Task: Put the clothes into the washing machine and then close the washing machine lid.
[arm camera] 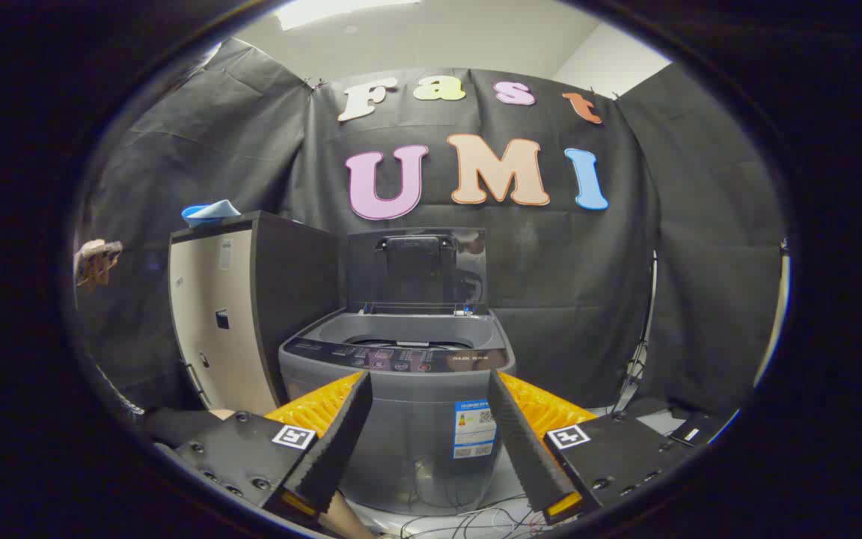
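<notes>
- The washer [401, 419] is a grey top-loader standing straight ahead of the fingers, its front panel showing in the gap between them.
- Its lid [416, 269] is up, standing near upright at the back against the black cloth wall [573, 299]; the lid is dark and glossy with a handle bar near its top edge.
- The tub opening [408, 333] lies open under the lid, a grey rim around it; what is inside the tub cannot be told.
- A dark control strip [393, 358] with small buttons runs along the front top edge of the washer.
- A blue and white sticker [474, 428] sits on the front of the washer, toward the right finger.
- The gripper [431, 408] holds nothing; its fingers are spread wide, with the washer's front between the tips and apart from both.
- A cabinet [240, 314] stands just beside the washer on the left, taller than the washer's body, with a pale front and a dark side; its side edge sits close to the washer's left corner.
- The clothes [210, 212] look like a blue bundle lying on top of the cabinet, well beyond the left finger.
- To the right of the washer there is open room up to the cloth wall.
- Thin cables [476, 518] lie loose on the floor at the foot of the washer, between the fingers.
</notes>
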